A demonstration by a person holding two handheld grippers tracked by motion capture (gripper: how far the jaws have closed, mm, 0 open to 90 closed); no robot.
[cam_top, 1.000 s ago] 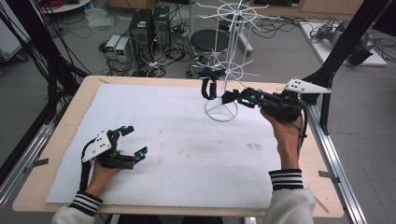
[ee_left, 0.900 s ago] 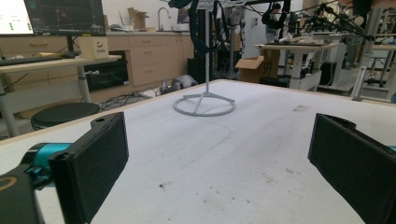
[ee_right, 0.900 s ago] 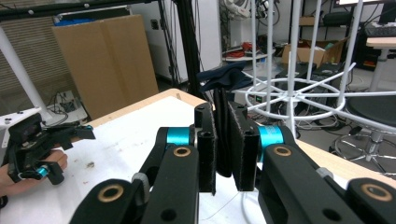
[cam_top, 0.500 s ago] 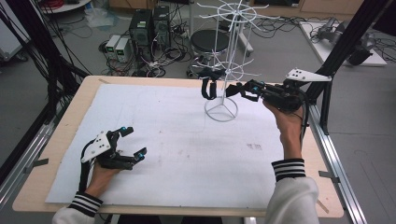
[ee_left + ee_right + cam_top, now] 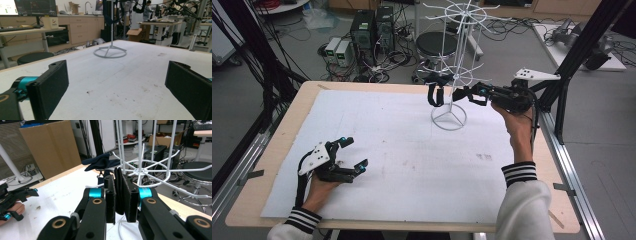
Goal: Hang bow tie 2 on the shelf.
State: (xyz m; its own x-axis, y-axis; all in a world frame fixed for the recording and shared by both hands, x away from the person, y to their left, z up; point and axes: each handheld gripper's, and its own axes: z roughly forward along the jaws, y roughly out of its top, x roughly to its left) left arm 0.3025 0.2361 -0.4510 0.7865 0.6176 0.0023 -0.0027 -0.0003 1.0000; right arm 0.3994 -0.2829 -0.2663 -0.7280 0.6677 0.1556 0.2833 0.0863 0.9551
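A white wire rack stands on the far middle of the white mat. A dark cloth hangs from one of its lower arms. My right gripper is level beside the rack, its jaws shut on a dark fold of that cloth. In the right gripper view more dark cloth is draped over a rack arm just beyond the pads. My left gripper rests on the mat at the front left, open, with nothing between its pads. The rack base lies ahead of it.
The wooden table's edge frames the mat. Black frame posts rise at the right and left sides. Beyond the far edge are a stool, computers and cables on the floor.
My right hand has moved a little farther from the person, toward the table's far edge, still shut on the cloth. The left gripper has stayed where it was.
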